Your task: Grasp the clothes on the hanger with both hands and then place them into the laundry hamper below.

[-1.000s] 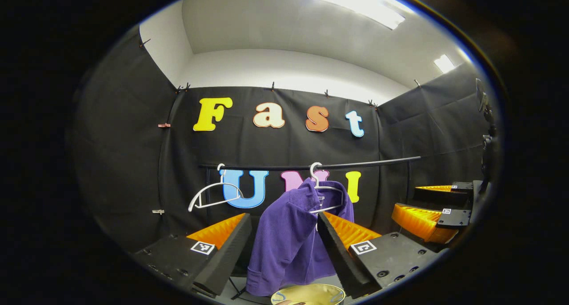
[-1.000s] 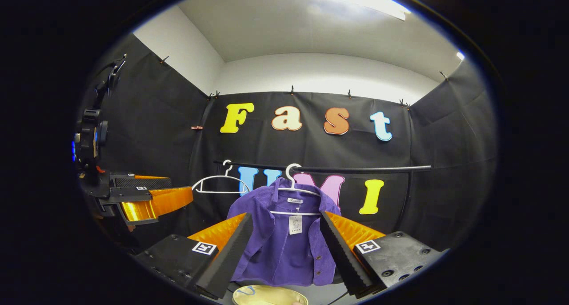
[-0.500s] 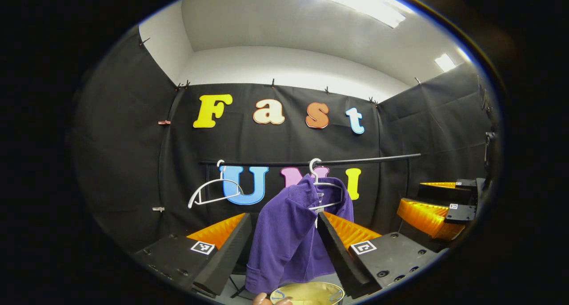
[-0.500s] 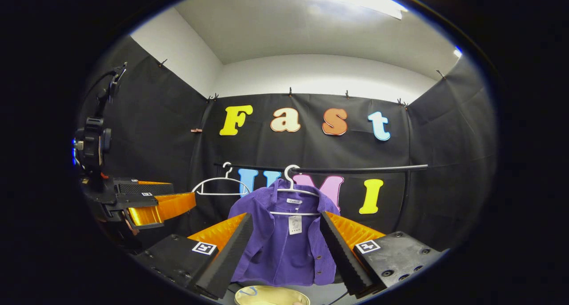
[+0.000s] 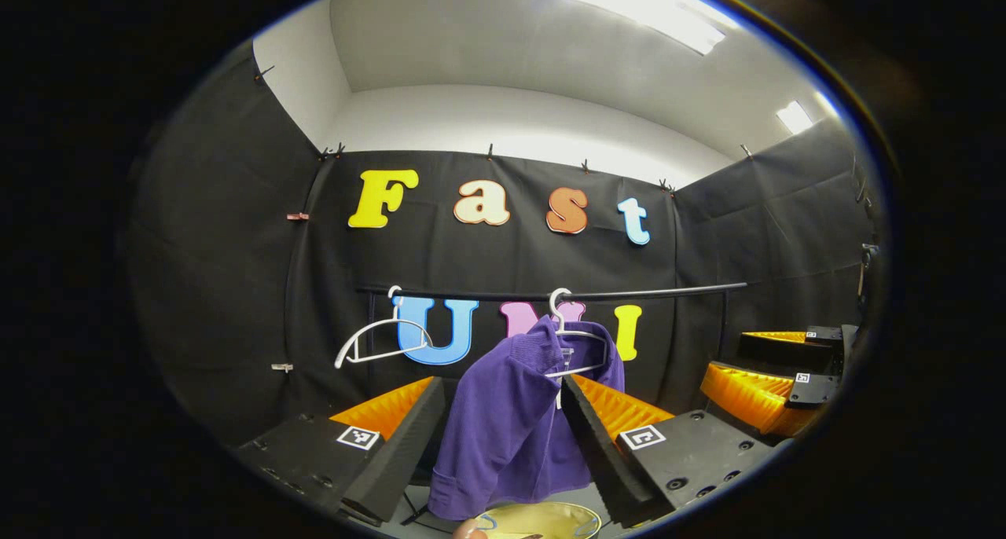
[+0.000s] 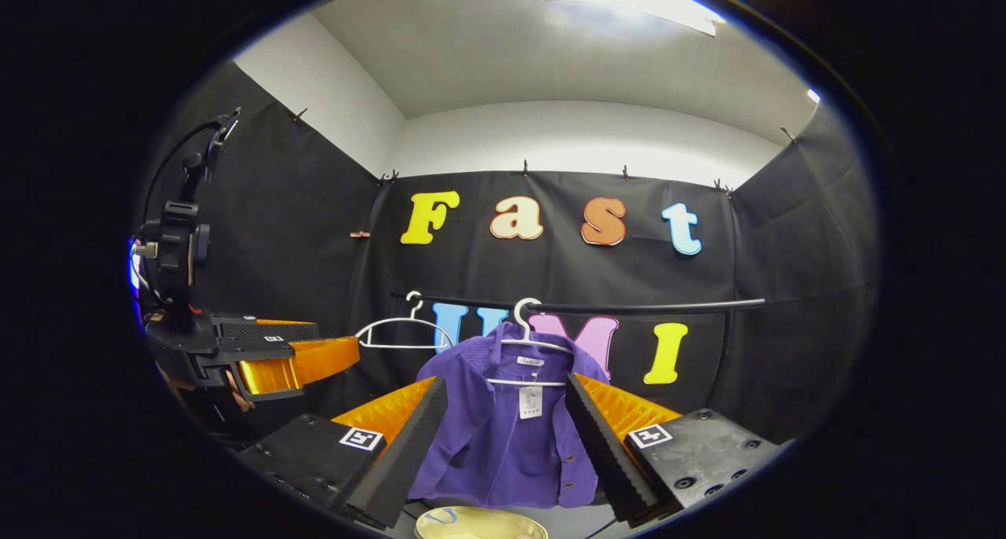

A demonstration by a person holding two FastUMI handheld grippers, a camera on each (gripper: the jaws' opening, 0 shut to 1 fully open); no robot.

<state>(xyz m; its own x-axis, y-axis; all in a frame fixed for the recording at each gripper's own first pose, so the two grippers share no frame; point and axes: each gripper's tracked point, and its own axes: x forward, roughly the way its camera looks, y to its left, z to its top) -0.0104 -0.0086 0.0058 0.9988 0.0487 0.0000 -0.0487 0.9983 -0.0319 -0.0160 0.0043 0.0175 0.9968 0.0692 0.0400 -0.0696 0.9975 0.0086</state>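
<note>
A purple corduroy jacket [image 5: 503, 429] [image 6: 503, 437] hangs on a white hanger [image 5: 578, 346] [image 6: 530, 350] from a black rail [image 5: 629, 294] [image 6: 629, 307]. Below it lies the pale yellow rim of the laundry hamper [image 5: 542, 519] [image 6: 479, 525]. My left gripper [image 5: 503, 413] is open, its fingers framing the jacket from a distance. My right gripper [image 6: 507, 413] is open too, the jacket's front showing between its fingers, still apart from it. The left gripper [image 6: 267, 358] shows at the left of the right gripper view, and the right gripper [image 5: 774, 378] at the right of the left gripper view.
An empty white hanger [image 5: 381, 342] [image 6: 405, 333] hangs on the rail to the left of the jacket. The rail's upright post [image 5: 721, 331] stands at the right. A fingertip [image 5: 469, 529] shows by the hamper rim.
Both views have shifted slightly; the jacket sits a little more to the right in the right gripper view. The other gripper has drifted a little in each view. Both grippers stay open.
</note>
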